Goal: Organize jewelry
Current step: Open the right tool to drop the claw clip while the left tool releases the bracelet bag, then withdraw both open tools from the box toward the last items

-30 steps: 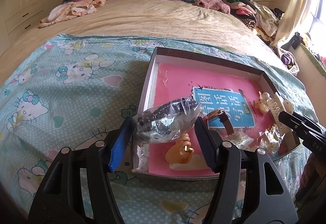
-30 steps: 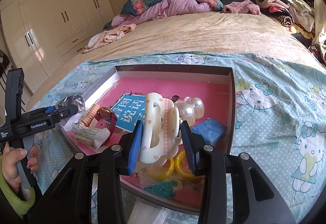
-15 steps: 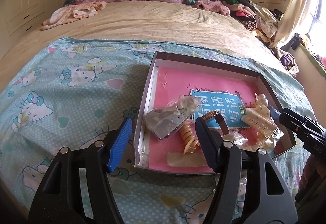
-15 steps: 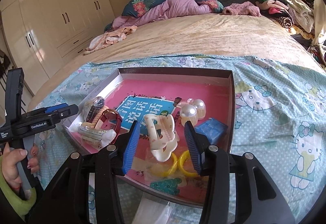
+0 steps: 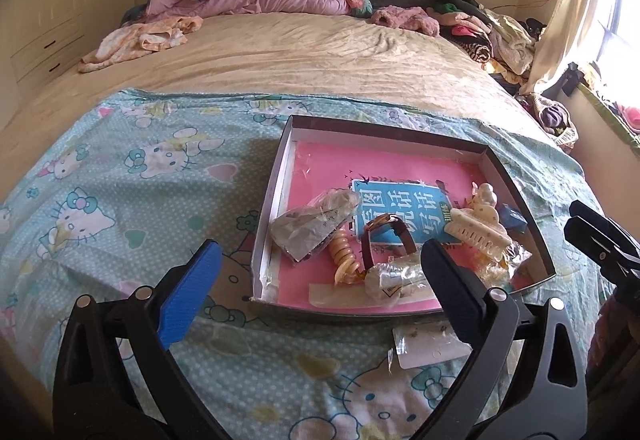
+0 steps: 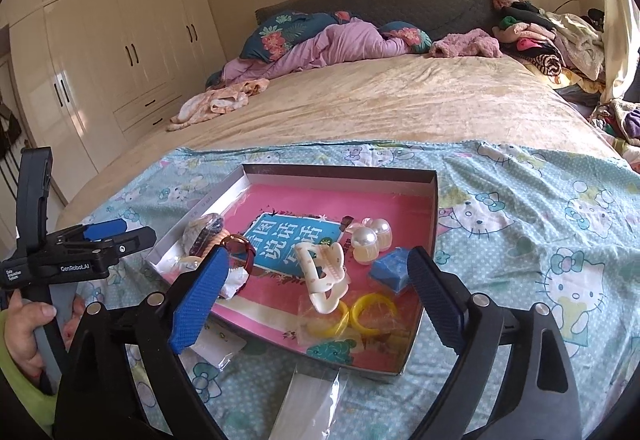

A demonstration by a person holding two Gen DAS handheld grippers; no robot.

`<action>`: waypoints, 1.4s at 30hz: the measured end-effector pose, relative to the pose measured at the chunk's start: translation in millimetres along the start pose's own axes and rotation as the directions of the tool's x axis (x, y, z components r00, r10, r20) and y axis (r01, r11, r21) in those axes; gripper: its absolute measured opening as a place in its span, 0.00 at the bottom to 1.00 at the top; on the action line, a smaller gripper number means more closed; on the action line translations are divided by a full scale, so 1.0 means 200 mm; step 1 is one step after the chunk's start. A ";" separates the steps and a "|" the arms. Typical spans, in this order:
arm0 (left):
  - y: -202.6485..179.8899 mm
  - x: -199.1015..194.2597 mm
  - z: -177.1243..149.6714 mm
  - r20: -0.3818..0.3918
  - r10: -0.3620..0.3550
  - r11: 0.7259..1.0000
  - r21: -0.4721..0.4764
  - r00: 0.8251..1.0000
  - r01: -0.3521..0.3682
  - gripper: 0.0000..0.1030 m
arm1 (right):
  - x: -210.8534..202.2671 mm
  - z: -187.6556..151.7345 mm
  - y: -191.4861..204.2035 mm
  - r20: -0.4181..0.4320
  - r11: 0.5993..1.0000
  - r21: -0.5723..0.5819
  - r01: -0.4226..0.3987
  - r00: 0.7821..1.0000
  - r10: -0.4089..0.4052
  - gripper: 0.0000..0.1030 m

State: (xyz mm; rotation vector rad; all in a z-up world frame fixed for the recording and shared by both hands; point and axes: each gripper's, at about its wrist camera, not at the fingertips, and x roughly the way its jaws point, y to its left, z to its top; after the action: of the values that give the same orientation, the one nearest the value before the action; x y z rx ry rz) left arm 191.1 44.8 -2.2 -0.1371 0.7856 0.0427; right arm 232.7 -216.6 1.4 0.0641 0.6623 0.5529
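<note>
Left gripper (image 5: pixel 320 280) is spread wide and holds nothing; it hovers over the near left edge of the tray (image 5: pixel 280 176). Right gripper (image 6: pixel 316 290) is likewise wide apart and holds nothing, poised above the tray's near side. The tray lies on a cartoon-print sheet (image 5: pixel 132 176) on the bed. Inside, on the pink liner: a bagged item (image 5: pixel 308 224) at the left wall, a coiled tie (image 5: pixel 344 254) just beside it, a watch (image 5: pixel 386 236) on the blue card (image 5: pixel 400 210), a cream claw clip (image 6: pixel 324 272) near centre, pearl clips (image 6: pixel 370 238), a blue box (image 6: pixel 390 270), and yellow rings (image 6: pixel 360 314) near the front wall
</note>
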 end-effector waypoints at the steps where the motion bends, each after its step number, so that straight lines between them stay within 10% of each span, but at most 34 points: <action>1: -0.01 -0.01 0.00 0.003 -0.001 1.000 0.002 1.000 0.001 0.91 | -0.01 0.00 0.00 0.005 1.000 0.001 0.005 1.000 -0.005 0.90; 19: -0.08 -0.11 -0.13 0.007 -0.001 0.999 0.037 1.000 0.001 0.91 | -0.18 -0.09 0.06 0.012 1.000 -0.010 0.022 1.000 -0.021 0.93; 42: -0.21 0.01 -0.30 -0.114 -0.051 0.996 0.070 0.992 0.059 0.91 | 0.00 -0.50 0.12 -0.221 1.000 -0.020 0.002 0.975 -0.006 0.82</action>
State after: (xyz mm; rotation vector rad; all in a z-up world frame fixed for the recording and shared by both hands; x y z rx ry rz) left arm 155.2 -4.5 -40.9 -0.0921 0.8944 -0.0468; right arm 160.8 -207.4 -72.8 -0.0175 0.8738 0.5674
